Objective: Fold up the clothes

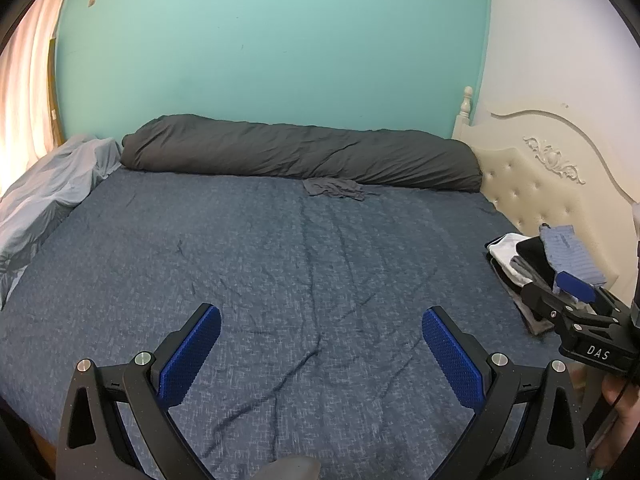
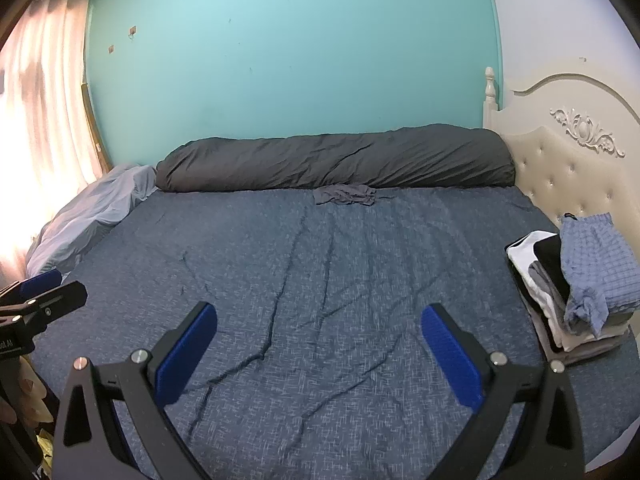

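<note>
My left gripper (image 1: 320, 320) hangs open over the blue bedspread (image 1: 280, 280) with nothing between its blue pads. My right gripper (image 2: 320, 312) is also open and empty, low over the same bedspread (image 2: 320, 272). Each gripper shows at the edge of the other's view: the right gripper (image 1: 560, 292) and the left gripper (image 2: 56, 286). A small crumpled grey garment (image 1: 334, 189) (image 2: 346, 195) lies far across the bed. A stack of folded clothes (image 1: 508, 260) (image 2: 536, 292) sits at the right, topped by blue checked shorts (image 1: 568, 252) (image 2: 596, 264).
A rolled dark grey duvet (image 1: 300, 156) (image 2: 340, 160) lies along the teal wall, right behind the grey garment. A light blue sheet (image 1: 52, 192) is bunched at the left under the curtains. A cream headboard (image 2: 568, 176) bounds the right side. A hand (image 1: 624, 400) holds the right gripper.
</note>
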### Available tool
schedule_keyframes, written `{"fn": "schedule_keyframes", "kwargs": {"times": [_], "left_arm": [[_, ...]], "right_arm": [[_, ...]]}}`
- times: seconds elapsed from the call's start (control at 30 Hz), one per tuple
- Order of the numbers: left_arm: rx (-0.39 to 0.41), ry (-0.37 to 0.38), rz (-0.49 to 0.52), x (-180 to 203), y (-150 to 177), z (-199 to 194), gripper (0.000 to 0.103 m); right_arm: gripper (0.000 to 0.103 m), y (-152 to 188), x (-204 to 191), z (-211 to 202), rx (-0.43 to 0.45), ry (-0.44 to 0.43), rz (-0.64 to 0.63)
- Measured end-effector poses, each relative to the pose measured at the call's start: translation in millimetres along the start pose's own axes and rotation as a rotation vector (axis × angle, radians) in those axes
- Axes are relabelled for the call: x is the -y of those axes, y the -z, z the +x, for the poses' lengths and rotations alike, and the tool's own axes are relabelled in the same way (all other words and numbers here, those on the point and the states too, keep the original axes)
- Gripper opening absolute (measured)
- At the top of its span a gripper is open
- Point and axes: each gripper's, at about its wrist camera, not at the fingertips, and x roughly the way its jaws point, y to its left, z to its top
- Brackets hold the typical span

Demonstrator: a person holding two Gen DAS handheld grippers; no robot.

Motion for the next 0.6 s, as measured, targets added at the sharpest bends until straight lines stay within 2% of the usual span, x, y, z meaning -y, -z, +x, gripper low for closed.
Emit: {"fn": "schedule_keyframes", "kwargs": {"times": [0.3,0.6], "left_arm": [[-0.017,-0.001,-0.001,-3,1,24,0.103],[-0.052,0.012,-0.006,-7,-8,75,0.103]], "right_arm": [[0.102,8,6,24,-0.031,0.006,0.011],[0.102,12,19,77,-0.081,0.015,0.019]]}}
